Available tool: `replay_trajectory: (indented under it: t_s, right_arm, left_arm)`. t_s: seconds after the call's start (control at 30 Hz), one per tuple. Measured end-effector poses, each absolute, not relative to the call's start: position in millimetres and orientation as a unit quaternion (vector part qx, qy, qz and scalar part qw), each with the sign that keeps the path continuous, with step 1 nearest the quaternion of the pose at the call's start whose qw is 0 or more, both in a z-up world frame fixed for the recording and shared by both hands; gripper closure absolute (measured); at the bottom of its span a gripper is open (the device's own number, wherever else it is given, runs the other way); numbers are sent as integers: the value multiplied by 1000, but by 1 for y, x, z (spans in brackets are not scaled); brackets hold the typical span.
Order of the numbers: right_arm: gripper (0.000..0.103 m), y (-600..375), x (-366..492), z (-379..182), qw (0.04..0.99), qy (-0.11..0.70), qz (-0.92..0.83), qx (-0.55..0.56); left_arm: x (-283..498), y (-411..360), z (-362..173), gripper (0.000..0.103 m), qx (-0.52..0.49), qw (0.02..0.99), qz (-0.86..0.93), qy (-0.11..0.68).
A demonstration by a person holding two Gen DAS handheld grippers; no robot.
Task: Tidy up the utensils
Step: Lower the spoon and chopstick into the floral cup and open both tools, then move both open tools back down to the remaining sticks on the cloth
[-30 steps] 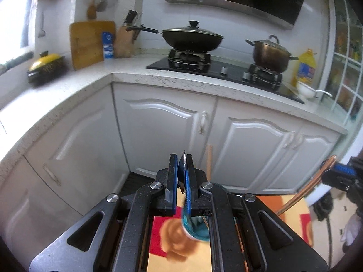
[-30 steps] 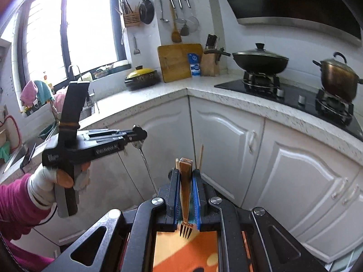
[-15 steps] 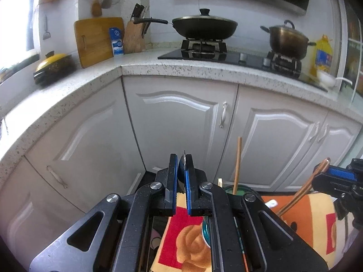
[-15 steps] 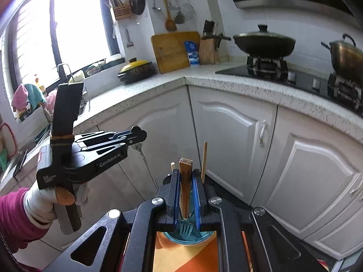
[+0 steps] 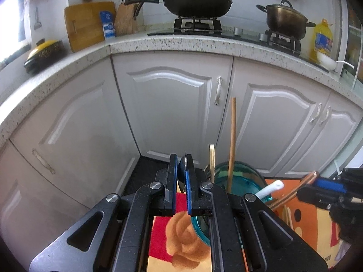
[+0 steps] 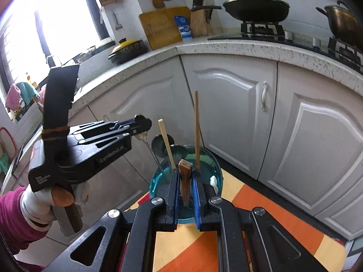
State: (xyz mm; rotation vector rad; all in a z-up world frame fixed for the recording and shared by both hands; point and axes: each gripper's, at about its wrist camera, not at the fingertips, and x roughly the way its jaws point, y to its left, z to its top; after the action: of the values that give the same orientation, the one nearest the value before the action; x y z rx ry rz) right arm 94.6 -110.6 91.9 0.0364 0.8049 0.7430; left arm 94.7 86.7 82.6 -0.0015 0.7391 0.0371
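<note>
Daylight glares through the window (image 6: 20, 34); fisheye edges bend darkly.

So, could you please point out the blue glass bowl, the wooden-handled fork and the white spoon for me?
blue glass bowl (image 6: 158, 176): right wrist view, on its left rim.
wooden-handled fork (image 6: 185, 176): right wrist view, on the handle between the pads.
white spoon (image 5: 271, 189): left wrist view, on its handle.

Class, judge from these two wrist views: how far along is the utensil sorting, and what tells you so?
Done: chopsticks, a white spoon and a metal spoon already stand in the blue glass bowl. In hand: the left gripper is shut on a metal utensil, the right gripper on a wooden-handled fork, both above the bowl. Left: releasing both into it.
</note>
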Motion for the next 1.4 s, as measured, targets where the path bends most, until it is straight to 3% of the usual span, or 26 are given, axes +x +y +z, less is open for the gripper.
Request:
replay_trajectory:
  t_s: [0.13,0.23,0.27,0.37,0.67,0.77,1.4]
  right_arm:
    - [93,-121,97,89,855,389,342,32]
    - [91,-126,95,88,857,391,335,29]
    - [87,-127,95,88,856,393,335,29]
    - [71,-131,91,88,854,396,336,35]
    - [71,-142,75,90,856,394,332,37]
    - [66,-146,71,89,856,400,325,35]
    - [64,-198,16,75,870,403,279,51]
  left_arm:
    - [94,89,82,97,-15,930,19,368]
    - [94,92,83,85,-30,927,17,373]
    - [92,93,83,80,-39,926,13,376]
    - [87,93,84,77,-47,925,12,378]
    - [67,97,94,60,-76,924,1,375]
    - [59,95,97,60,-77,925,-2,373]
    - [2,53,101,60,-31,932,-32,359]
